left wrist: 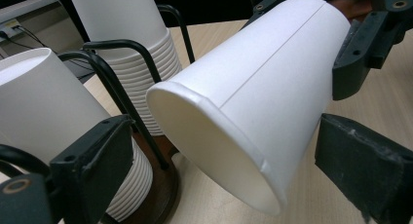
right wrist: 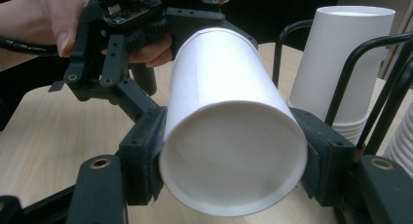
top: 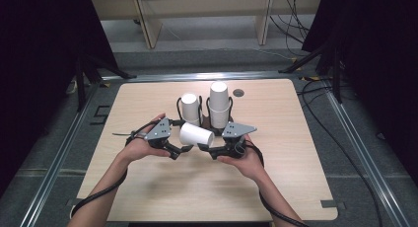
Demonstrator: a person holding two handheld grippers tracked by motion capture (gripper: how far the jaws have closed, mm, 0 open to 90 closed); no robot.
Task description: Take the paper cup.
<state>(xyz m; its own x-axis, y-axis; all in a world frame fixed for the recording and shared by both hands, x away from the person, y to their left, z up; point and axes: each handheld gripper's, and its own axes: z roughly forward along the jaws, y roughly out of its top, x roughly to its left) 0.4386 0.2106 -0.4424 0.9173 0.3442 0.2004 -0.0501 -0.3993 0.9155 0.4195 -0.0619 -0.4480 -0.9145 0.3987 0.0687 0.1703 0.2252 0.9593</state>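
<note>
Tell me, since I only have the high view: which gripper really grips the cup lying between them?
Observer: The right gripper. Its jaws press both sides of the cup near its closed bottom.
Operator: And the left one?
Observer: The left gripper is open, with a gap on each side of the cup's rim.
Operator: Are those single cups behind?
Observer: No, they are stacks. Many layered rims show inside a black wire holder.

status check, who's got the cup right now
Right gripper clamped on paper cup, held sideways. Left gripper open around its rim end, pads clear. Cup stacks close behind.
</note>
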